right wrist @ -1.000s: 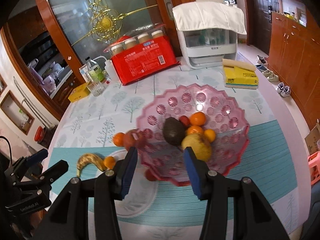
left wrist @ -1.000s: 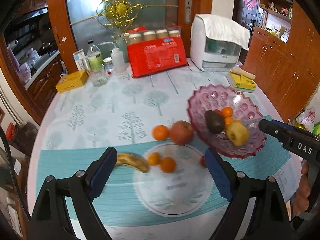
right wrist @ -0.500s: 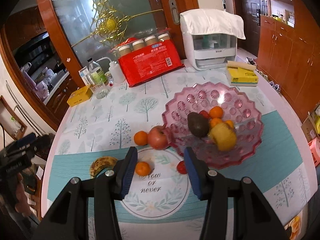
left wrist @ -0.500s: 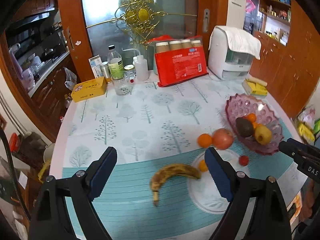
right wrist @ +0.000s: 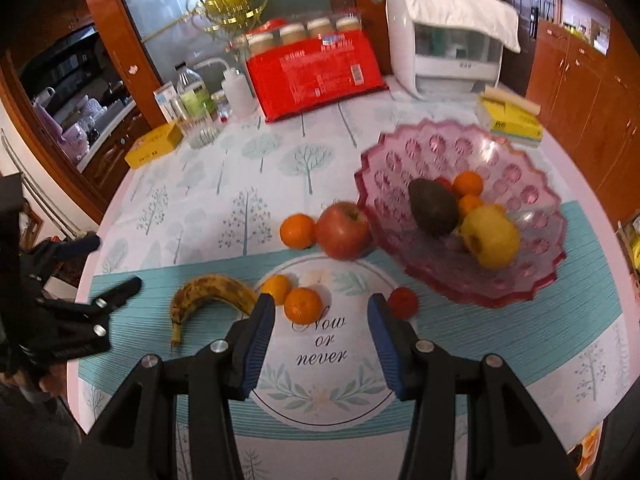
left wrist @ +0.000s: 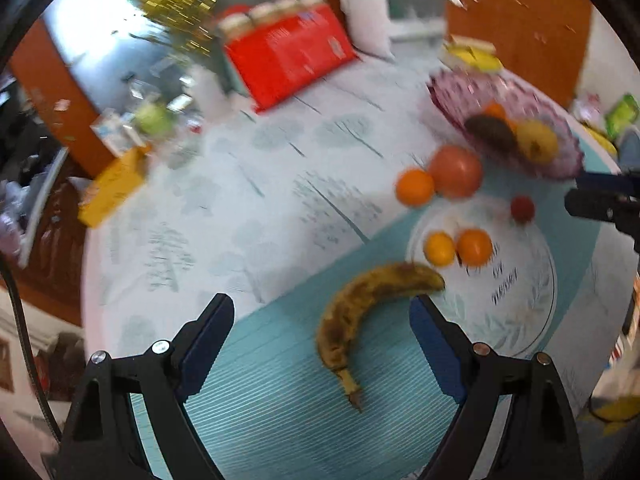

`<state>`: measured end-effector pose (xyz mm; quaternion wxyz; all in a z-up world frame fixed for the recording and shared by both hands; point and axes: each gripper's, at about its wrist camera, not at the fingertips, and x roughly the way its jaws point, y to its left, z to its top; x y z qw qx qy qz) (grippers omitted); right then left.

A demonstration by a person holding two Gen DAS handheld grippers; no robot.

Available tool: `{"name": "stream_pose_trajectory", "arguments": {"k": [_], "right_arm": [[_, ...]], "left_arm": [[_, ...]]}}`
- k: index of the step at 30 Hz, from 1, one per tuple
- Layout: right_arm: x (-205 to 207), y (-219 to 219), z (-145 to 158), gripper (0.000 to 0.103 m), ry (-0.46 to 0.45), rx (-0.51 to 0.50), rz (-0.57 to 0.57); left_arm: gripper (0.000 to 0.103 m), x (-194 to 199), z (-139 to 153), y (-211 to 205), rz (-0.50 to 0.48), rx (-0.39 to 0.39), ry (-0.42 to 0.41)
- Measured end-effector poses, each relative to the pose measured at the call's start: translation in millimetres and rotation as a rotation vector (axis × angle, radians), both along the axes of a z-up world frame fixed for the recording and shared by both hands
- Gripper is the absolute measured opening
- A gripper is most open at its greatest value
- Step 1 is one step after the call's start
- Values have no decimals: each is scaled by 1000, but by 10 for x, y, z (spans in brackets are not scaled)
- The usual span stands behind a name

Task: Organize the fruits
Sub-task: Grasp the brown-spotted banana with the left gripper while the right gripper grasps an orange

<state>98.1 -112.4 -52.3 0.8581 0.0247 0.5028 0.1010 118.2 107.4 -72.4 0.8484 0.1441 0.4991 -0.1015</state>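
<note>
A spotted brown banana point(left wrist: 368, 304) lies on the teal mat, between my open left gripper's point(left wrist: 320, 312) pads; it also shows in the right wrist view point(right wrist: 212, 292). Two small oranges point(right wrist: 296, 296) sit on the white "Now or never" mat point(right wrist: 320, 360), just ahead of my open, empty right gripper point(right wrist: 320, 312). A small red fruit point(right wrist: 404, 302) lies right of them. An orange point(right wrist: 297, 231) and a red apple point(right wrist: 343, 230) sit beside the pink bowl point(right wrist: 532, 276), which holds an avocado point(right wrist: 433, 206), a yellow apple point(right wrist: 494, 240) and small oranges.
At the back of the round table stand a red package point(right wrist: 316, 74), bottles point(right wrist: 194, 96), a yellow box point(right wrist: 154, 146), a white appliance point(right wrist: 444, 40) and a yellow tissue pack point(right wrist: 510, 118). The left gripper shows at the left of the right wrist view point(right wrist: 88, 316).
My left gripper has dropped and closed in on the banana, which now lies between its pads. My right gripper has pulled back from the bowl and lowered toward the two small oranges.
</note>
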Motion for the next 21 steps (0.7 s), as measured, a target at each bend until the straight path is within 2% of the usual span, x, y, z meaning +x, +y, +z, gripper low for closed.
{"name": "stream_pose_trajectory", "arguments": {"k": [3,9,12,18,21], "right_arm": [[67,27,-188,49,38,-5,-4],[203,72,-535,49,97,12,-2],[247,120,-674,49,118,19,5],[295,207,-834,49,138,17,19],[322,207,-874,49,148,17,16]], "left_arm": [[88,117,-262,-11,-20,-2,46],[88,315,-646,25,-56,-59,149],[88,366,-766,31,-73,-55,169],[77,451,-931,13,-94,-60,199],[76,514,-972,35,-95,-87,219]]}}
